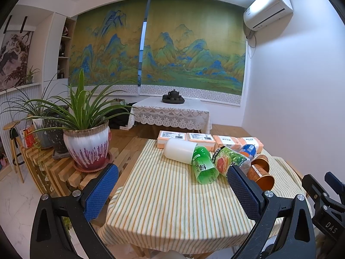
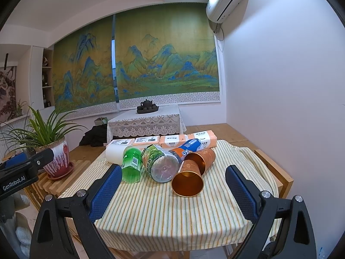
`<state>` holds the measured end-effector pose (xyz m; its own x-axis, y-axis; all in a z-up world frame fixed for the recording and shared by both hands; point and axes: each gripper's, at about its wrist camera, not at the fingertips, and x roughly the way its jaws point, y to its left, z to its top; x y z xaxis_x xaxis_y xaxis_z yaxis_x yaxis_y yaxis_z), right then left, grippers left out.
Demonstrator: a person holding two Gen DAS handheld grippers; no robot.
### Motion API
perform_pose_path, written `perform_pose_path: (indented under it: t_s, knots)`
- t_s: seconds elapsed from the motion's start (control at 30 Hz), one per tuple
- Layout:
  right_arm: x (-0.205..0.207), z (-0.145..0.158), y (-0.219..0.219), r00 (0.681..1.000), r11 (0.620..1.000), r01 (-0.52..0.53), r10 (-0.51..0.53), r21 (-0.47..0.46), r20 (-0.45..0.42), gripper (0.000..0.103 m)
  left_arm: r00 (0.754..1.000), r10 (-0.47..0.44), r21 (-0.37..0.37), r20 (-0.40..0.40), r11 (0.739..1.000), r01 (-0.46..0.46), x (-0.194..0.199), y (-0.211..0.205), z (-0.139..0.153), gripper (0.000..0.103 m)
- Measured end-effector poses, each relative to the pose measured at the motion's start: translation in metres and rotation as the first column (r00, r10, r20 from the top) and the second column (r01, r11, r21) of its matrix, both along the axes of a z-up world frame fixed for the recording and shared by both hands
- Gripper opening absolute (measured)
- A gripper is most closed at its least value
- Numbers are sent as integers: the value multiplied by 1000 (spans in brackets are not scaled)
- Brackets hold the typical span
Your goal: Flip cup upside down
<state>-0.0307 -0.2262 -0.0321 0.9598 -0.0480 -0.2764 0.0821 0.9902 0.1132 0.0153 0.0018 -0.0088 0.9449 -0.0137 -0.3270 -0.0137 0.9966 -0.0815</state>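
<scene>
On the surface (image 2: 151, 211), two copper cups (image 2: 188, 180) lie sideways, visibly empty; both grippers (image 1: 172, 191) (image 2: 173, 191) spread, holding nothing.

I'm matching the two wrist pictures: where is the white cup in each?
Left wrist: the white cup lies on its side, centre, at the table's far end.
Right wrist: it is left of centre, partly behind the green bottle.
Shared landmark: the teapot.
</scene>
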Motion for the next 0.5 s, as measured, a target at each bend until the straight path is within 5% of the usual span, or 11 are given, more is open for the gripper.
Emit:
perform_pose_path:
  t_s: [0.5]
  knots:
    - [10,-6,-6,1000,1000,-3,3,8,-18,95,999,18,-2,-36,1000,-18,26,4,-2,102]
